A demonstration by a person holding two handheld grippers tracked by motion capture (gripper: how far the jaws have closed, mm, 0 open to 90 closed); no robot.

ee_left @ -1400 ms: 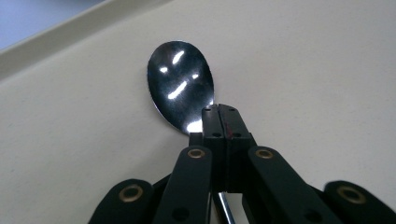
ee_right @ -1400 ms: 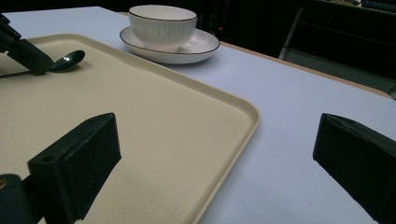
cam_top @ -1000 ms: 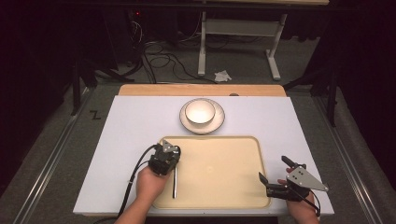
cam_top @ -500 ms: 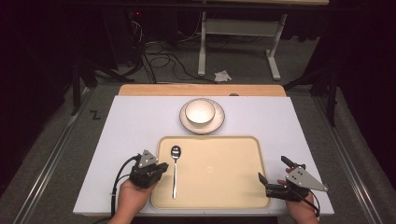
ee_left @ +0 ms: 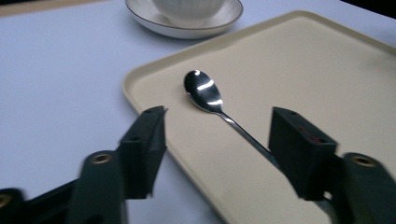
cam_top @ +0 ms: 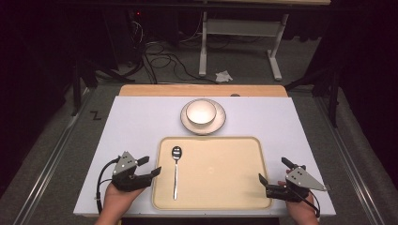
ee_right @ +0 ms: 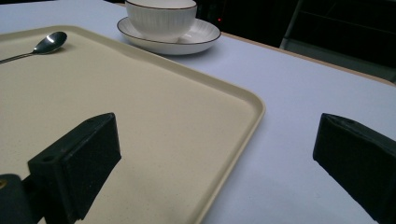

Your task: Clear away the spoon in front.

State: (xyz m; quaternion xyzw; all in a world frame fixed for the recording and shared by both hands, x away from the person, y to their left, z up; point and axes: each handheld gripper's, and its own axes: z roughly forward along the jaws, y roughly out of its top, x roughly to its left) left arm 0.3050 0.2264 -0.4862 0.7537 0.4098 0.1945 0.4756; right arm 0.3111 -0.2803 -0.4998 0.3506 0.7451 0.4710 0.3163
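Observation:
A metal spoon (cam_top: 176, 168) lies lengthwise on the left part of a beige tray (cam_top: 225, 187), bowl end pointing away from me. My left gripper (cam_top: 151, 165) rests on the white table just off the tray's left edge. It is open and empty, aimed toward the spoon (ee_left: 203, 91), whose handle runs close by the right-hand jaw. My right gripper (cam_top: 273, 170) sits at the tray's front right corner. It is open wide and holds nothing, with the tray edge (ee_right: 254, 112) between its jaws.
A white bowl (cam_top: 201, 111) stands on a saucer (cam_top: 220, 119) just beyond the tray's far edge. The white table top (cam_top: 291, 122) ends in a wooden strip at the back. Cables and desk legs lie on the floor beyond.
My left gripper has drawn back from over the spoon's bowl end, moving left off the tray onto the table. The spoon now lies uncovered. The right gripper has stayed put.

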